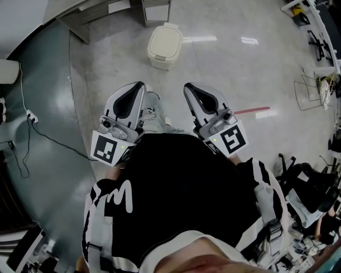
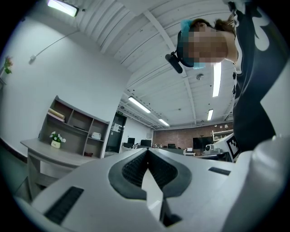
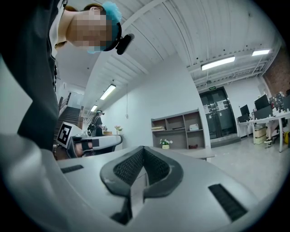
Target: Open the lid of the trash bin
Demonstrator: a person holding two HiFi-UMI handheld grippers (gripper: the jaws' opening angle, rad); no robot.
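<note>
While the person holds both tools close to the body, the small cream-white plastic trash bin (image 1: 165, 47) stands on the glossy pale grey floor (image 1: 234, 69), well apart in front of them. Its flat rounded lid (image 1: 164, 41) lies shut. So I judge that the task is only at the approach step and the opening itself is not begun.

The grey-white left gripper (image 1: 139, 85) has its jaws pressed together at the tips, with nothing between its dark ribbed pads (image 2: 133, 168). The grey-white right gripper (image 1: 187, 86) is the same, with its pads (image 3: 129, 166) meeting and nothing between them. Both point forward and somewhat upward, not at the bin.

The next move calls for stepping nearer, lowering one gripper to the lid and finding an edge to lift or press. From here I cannot tell where the hinge is or whether there is a pedal.

There is wide open floor between the person's light shoe (image 1: 152, 114) and the bin. The bin's far side is near the grey wooden furniture (image 1: 101, 13), so coming from the near side seems easier. A black cable (image 1: 48, 139) lies at the left and a red tape strip (image 1: 250, 111) at the right, both away from the straight path.
</note>
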